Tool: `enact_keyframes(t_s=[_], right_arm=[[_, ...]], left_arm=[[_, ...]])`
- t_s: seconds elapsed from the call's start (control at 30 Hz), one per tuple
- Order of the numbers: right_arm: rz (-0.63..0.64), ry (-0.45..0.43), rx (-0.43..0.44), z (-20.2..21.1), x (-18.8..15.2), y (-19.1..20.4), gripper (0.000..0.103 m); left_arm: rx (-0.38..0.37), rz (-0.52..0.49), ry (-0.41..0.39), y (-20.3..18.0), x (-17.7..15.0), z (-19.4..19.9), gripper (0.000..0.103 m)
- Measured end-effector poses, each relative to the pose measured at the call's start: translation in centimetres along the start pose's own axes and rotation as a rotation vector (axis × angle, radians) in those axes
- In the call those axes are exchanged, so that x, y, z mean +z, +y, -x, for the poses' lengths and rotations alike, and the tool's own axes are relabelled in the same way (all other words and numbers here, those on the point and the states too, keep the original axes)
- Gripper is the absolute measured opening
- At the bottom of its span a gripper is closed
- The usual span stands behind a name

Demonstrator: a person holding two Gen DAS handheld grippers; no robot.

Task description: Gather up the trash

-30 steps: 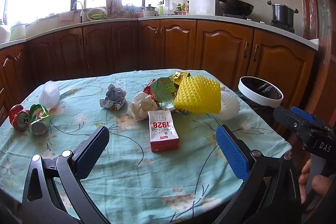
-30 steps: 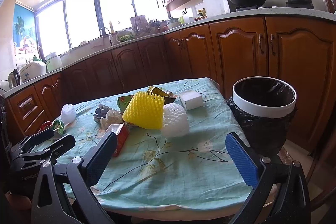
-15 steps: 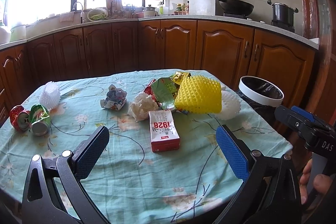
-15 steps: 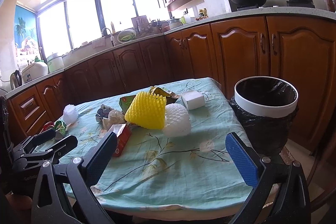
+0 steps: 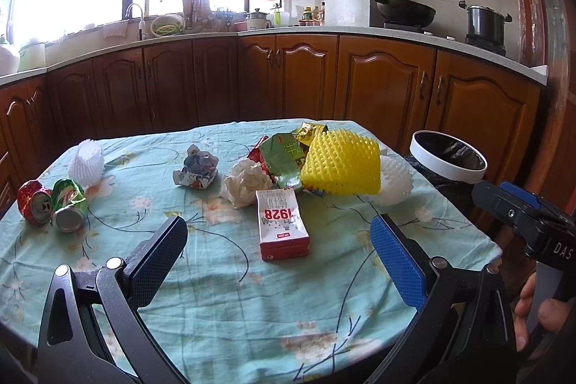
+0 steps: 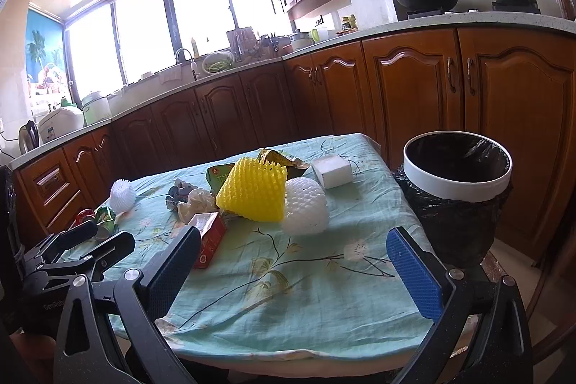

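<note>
The trash lies scattered on a table covered with a pale green flowered cloth (image 5: 230, 297). Taking the red-and-white carton (image 5: 283, 222) marked 1928 as the landmark: just behind it sits a crumpled white paper wad (image 5: 246, 180), and behind that a crushed green and red wrapper (image 5: 284, 155) with a gold foil packet (image 5: 309, 132) at its far edge. To the carton's right and behind stands a yellow foam net (image 5: 340, 164), touching a white foam net (image 5: 394, 180) on its right side. A crumpled printed paper (image 5: 197, 168) lies to the carton's left and behind. Well to the left rest two crushed cans, one green (image 5: 68, 204) and one red (image 5: 32, 202), side by side and touching, with another white foam net (image 5: 86, 161) just behind them. In the right wrist view a white block (image 6: 332, 171) sits beyond the yellow net.

A black-lined bin with a white rim (image 6: 457, 184) stands off the table's right edge.

The left gripper (image 5: 277, 251) hovers spread wide in front of the carton, gripping nothing. The right gripper (image 6: 293, 267) is likewise spread and empty, near the table's front edge.
</note>
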State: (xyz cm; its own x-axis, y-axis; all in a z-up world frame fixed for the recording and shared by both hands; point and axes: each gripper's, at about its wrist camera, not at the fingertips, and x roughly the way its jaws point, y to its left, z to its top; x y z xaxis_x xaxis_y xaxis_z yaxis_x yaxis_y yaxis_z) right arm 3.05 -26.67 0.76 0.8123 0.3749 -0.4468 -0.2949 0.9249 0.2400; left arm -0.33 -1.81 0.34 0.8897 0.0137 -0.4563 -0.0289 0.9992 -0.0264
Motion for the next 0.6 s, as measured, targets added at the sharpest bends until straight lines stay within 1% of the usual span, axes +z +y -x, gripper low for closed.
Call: enact_keyframes(t_s=[0.6], right_arm=[[-0.014, 0.022, 0.023, -1.0, -0.1, -0.5, 0.103]], left_arm=[[-0.006, 0.016, 0.026, 0.7, 0.1, -1.1, 0.103]])
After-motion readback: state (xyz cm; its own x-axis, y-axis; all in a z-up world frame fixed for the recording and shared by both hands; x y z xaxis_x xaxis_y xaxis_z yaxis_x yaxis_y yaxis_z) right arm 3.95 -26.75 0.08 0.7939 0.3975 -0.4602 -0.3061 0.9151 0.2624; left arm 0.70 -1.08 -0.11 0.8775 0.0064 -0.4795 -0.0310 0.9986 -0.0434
